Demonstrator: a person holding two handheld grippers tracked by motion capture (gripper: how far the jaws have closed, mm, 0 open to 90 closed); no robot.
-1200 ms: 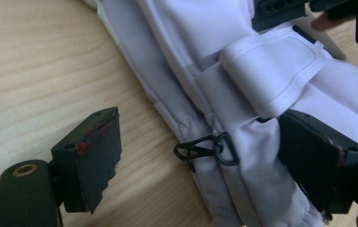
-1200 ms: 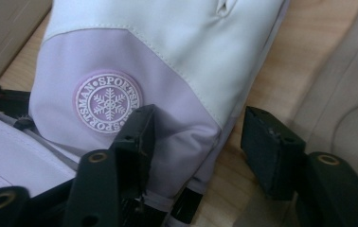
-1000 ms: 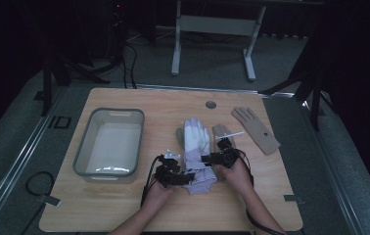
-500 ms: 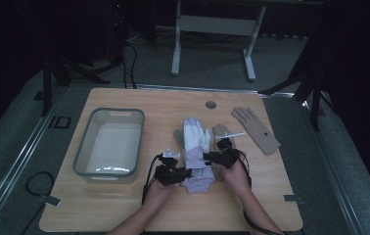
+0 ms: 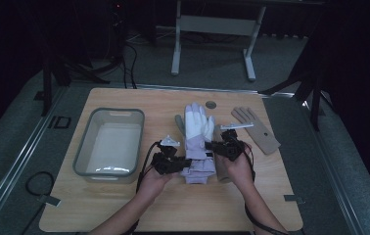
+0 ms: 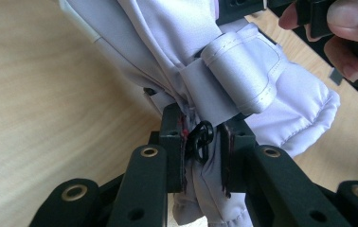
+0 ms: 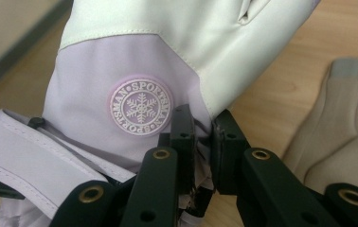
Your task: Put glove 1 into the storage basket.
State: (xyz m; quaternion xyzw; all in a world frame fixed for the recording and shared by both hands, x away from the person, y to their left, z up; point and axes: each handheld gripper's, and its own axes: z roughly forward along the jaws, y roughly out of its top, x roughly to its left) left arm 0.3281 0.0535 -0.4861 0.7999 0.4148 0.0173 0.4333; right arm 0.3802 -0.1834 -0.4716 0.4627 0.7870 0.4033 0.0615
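A white and lavender ski glove [image 5: 195, 134] lies mid-table with its fingers pointing away. My left gripper [image 5: 185, 162] grips the cuff's left side, and its jaws have just been closing on it. In the left gripper view the left gripper [image 6: 204, 125] pinches lavender fabric [image 6: 243, 71] and a small black loop. My right gripper [image 5: 213, 146] holds the cuff's right side. The right gripper view shows the right gripper [image 7: 200, 120] shut on the fabric just below the round snowflake badge [image 7: 140, 107]. The cuff end is raised off the table.
A grey plastic bin [image 5: 82, 147] stands empty at the left. A tan knit glove [image 5: 259, 131] lies flat at the right, close to my right hand, with a white strip [image 5: 237, 126] beside it. A small round disc [image 5: 211, 105] sits at the wooden table's [image 5: 124, 205] far edge.
Both grippers have closed on the ski glove's cuff. Both hands have risen a little, lifting the cuff end off the table.
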